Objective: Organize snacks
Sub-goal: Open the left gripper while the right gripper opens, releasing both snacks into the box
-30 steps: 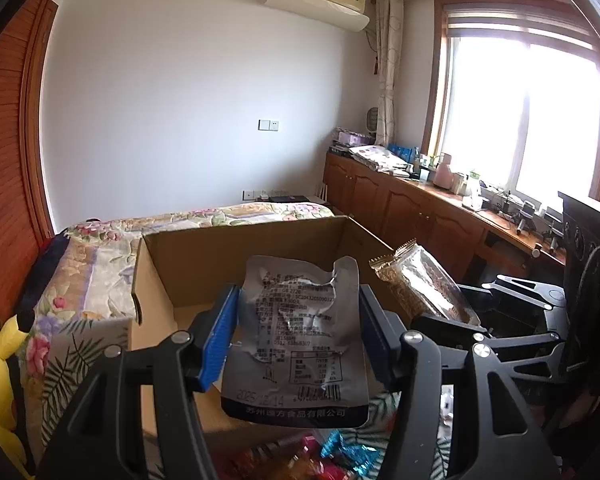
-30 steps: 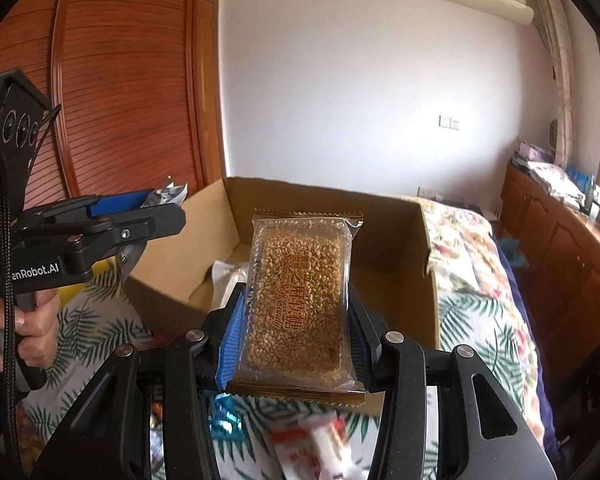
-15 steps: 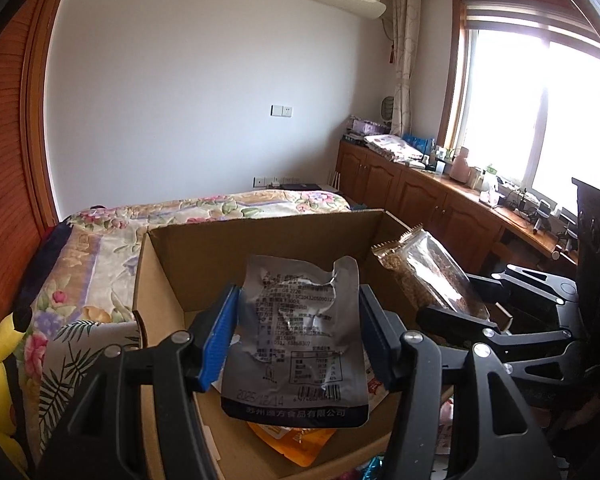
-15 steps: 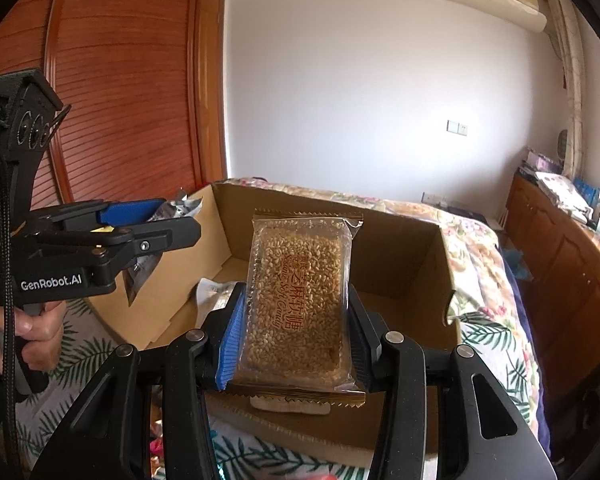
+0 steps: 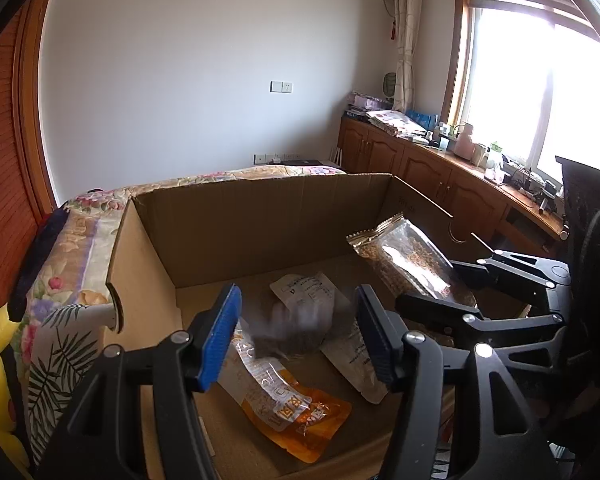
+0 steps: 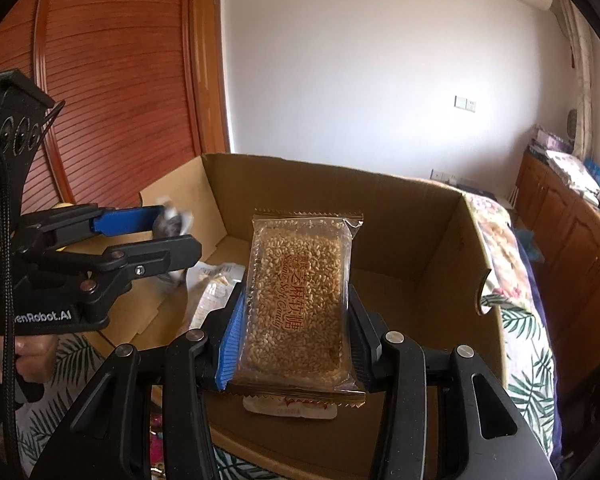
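Clear rectangular sesame candy packet (image 6: pixel 300 300) with crimped gold ends: upright, long axis vertical, printed face toward the right wrist camera, held over the open brown cardboard box (image 6: pixel 440 240). Pinched at both long edges between the blue pads of the right gripper (image 6: pixel 294 340); jaws partly closed, pressing the wrapper. In the left wrist view the same packet (image 5: pixel 412 264) leaning up and to the left. Left gripper (image 5: pixel 298 336) jaws spread and just opening further; grey foil pouch (image 5: pixel 300 320) blurred between the pads, free of both, above the box floor. Inside the box: orange flat snack bag (image 5: pixel 300 420) and white printed sachet (image 5: pixel 352 356) lying flat. Box resting on a floral bedspread (image 5: pixel 60 280).
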Motion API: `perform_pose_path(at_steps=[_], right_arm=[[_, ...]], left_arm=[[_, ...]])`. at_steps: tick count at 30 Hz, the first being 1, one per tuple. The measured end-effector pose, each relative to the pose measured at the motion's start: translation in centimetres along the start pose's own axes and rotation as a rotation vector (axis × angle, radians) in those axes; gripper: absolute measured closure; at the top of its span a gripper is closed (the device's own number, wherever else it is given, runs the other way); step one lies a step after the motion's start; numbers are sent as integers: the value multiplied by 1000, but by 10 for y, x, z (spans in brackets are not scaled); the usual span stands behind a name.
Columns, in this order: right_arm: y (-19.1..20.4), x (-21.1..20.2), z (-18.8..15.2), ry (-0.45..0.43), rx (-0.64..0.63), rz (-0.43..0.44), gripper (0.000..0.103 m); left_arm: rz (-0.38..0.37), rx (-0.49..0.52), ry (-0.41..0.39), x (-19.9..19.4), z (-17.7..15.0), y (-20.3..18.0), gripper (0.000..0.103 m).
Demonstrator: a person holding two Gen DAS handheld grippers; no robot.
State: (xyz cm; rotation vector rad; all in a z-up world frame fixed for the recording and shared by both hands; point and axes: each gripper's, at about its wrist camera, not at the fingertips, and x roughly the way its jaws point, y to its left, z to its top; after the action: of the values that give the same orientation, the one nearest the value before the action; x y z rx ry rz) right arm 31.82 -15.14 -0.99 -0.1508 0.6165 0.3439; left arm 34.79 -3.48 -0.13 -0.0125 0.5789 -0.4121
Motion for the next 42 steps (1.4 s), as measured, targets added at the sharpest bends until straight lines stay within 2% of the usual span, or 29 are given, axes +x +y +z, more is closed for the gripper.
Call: perform_pose_path(at_steps=[9,24,35,42], right_arm=[[-1,6,-3,42,27,28,54],[-3,-2,-7,42,51,26,51],[6,-52,-11,-18,46,14,51],[5,-93,-28,-47,45,-25,51]], left_arm=[[0,-3,1,-4,-3,-1,40],[42,12,-24,-22,-4,-6,33],[50,34,-62,-59,-4,-21,26],[44,54,-67,-79,-16,-36,20]])
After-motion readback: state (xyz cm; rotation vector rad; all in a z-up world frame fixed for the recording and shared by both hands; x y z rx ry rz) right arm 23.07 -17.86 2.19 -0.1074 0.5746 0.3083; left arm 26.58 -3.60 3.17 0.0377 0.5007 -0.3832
